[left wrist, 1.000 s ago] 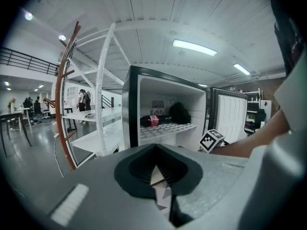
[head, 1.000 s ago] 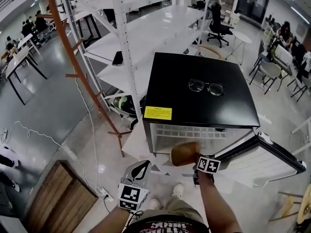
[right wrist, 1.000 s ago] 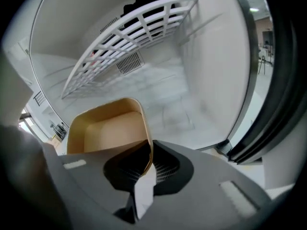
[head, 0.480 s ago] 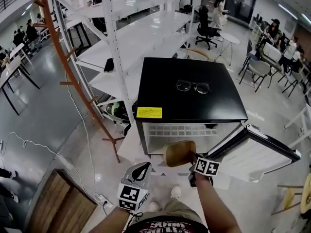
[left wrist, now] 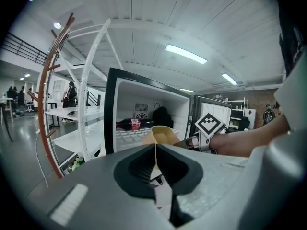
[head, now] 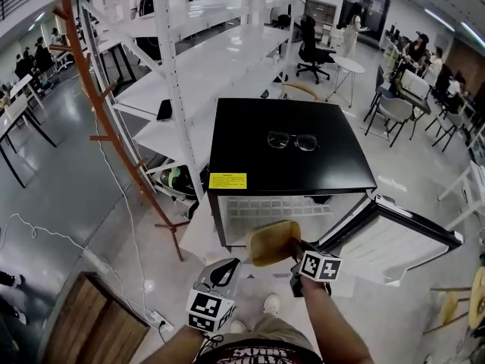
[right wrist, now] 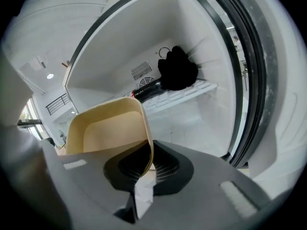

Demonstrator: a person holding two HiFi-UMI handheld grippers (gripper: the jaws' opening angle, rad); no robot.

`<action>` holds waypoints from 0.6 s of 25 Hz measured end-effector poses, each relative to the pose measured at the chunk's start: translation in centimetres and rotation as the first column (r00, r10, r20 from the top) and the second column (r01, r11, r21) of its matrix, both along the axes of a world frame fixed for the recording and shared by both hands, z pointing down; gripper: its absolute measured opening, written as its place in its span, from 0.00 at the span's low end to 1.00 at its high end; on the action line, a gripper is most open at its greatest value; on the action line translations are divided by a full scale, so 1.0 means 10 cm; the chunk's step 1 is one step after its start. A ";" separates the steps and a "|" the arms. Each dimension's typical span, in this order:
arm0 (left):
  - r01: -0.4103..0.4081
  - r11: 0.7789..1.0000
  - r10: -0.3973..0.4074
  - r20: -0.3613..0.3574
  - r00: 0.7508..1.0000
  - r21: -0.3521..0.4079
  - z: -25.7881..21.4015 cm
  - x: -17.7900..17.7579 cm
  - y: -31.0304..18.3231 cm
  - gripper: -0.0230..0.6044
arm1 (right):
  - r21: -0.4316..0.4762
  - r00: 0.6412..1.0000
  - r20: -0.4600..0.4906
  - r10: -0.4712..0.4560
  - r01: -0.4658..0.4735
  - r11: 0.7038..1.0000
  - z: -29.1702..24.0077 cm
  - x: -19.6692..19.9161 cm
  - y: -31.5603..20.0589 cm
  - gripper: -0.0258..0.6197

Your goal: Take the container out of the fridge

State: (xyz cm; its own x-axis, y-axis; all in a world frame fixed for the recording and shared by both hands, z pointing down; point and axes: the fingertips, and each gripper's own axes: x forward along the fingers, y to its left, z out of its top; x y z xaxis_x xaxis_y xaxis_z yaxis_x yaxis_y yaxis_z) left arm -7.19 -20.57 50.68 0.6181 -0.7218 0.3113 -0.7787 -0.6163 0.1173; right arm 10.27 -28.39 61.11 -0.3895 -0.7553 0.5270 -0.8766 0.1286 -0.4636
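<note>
A tan, open-topped container (head: pixel 271 242) hangs just in front of the open black mini fridge (head: pixel 288 150). My right gripper (head: pixel 295 250) is shut on its rim. In the right gripper view the container's (right wrist: pixel 108 131) wall runs down between the jaws of the right gripper (right wrist: pixel 146 164). My left gripper (head: pixel 226 265) hovers lower left of the container, shut and holding nothing. In the left gripper view its jaws meet in a thin line, and the container (left wrist: pixel 160 134) shows beyond the left gripper (left wrist: pixel 155 162). A cola bottle (left wrist: pixel 130 124) and a black object (right wrist: pixel 177 73) lie on the fridge shelf.
The fridge door (head: pixel 394 237) stands open to the right. Glasses (head: pixel 292 139) lie on the fridge top. A white shelving rack (head: pixel 174 74) and a wooden coat stand (head: pixel 98 105) stand to the left. A wooden board (head: pixel 98 317) lies on the floor at lower left.
My right gripper has lifted the container a little higher in front of the fridge opening. My left gripper has drifted slightly and stays shut.
</note>
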 end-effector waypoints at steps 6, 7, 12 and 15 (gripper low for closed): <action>-0.020 1.000 0.020 -0.027 0.999 -0.002 -0.08 0.08 0.00 0.10 | 0.053 1.000 -0.022 -0.011 0.012 0.999 -0.27 -0.03 0.00 0.10; -0.027 1.000 0.027 -0.032 0.999 -0.005 -0.08 0.10 0.01 0.12 | 0.059 1.000 -0.024 -0.013 0.015 0.998 -0.30 -0.04 0.01 0.10; -0.058 0.998 0.057 -0.037 0.998 -0.013 -0.08 0.16 0.06 0.19 | 0.083 0.999 -0.032 -0.029 0.032 0.996 -0.42 -0.14 0.05 0.11; -0.067 0.998 0.067 -0.030 0.997 -0.019 -0.07 0.19 0.08 0.23 | 0.094 0.999 -0.031 -0.039 0.042 0.995 -0.49 -0.18 0.09 0.10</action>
